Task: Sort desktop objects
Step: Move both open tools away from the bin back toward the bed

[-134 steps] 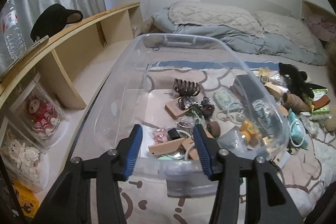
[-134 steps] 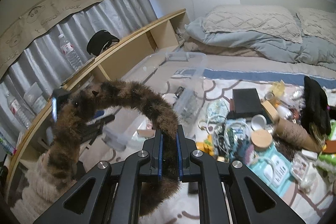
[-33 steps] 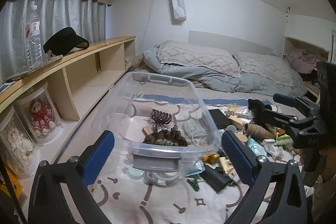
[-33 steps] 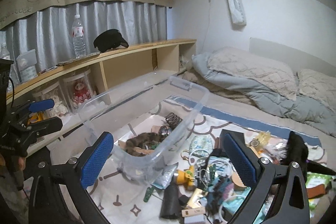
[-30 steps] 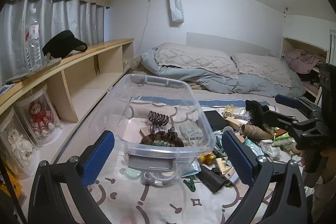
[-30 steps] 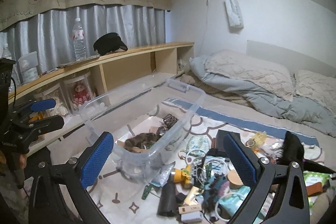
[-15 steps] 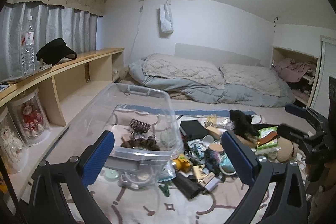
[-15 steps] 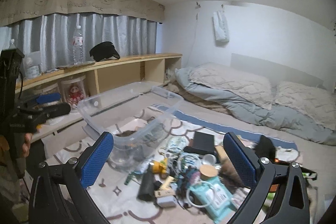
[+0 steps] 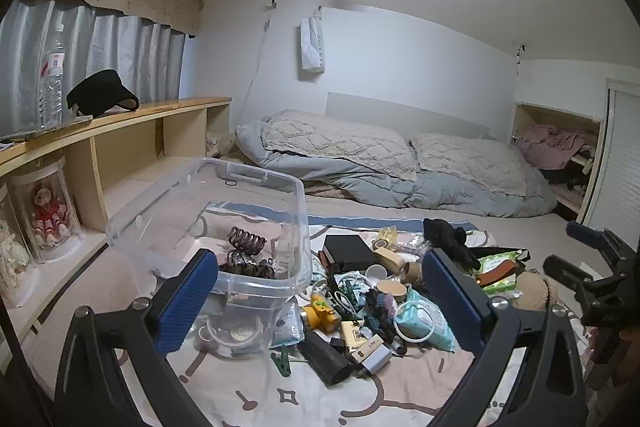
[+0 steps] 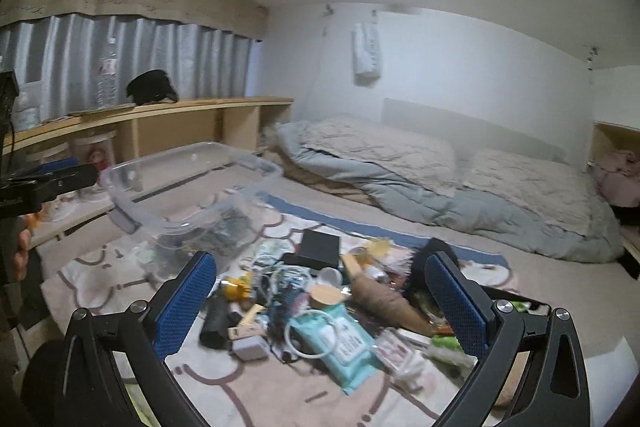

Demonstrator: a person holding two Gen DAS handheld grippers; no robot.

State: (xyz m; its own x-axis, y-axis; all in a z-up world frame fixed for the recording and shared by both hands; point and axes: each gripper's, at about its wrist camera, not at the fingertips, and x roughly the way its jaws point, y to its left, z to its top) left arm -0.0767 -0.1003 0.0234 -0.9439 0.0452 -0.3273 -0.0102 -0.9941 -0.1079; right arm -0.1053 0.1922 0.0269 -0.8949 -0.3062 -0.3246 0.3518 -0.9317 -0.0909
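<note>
Both tongs gape wide and hold nothing: the left tongs (image 9: pixel 320 297) hang above the patterned blanket (image 9: pixel 280 399), the right tongs (image 10: pixel 320 301) likewise, raised well clear of the clutter. Nearest the blanket's front edge lie a black cylinder (image 9: pixel 326 357), a green clip (image 9: pixel 283 355) and a small white charger (image 9: pixel 376 355). Just beyond, a yellow toy (image 9: pixel 320 313), a teal wipes pack (image 9: pixel 426 321) with a white ring on it, and a wooden-lidded jar (image 9: pixel 390 287) crowd together. Toward the left edge sits the clear plastic bin (image 9: pixel 224 227), already holding a brown claw clip (image 9: pixel 246 241) and something dark and furry. Farther back, a black box (image 9: pixel 348 249) and a black fluffy thing (image 9: pixel 448 237). Behind it all, the bed's grey duvet (image 9: pixel 400 179), well apart. My read: between picks, choosing the next item. The pile is tangled, so the next move wants a descent onto one piece standing free, perhaps the cylinder, jaws straddling it cleanly.
</note>
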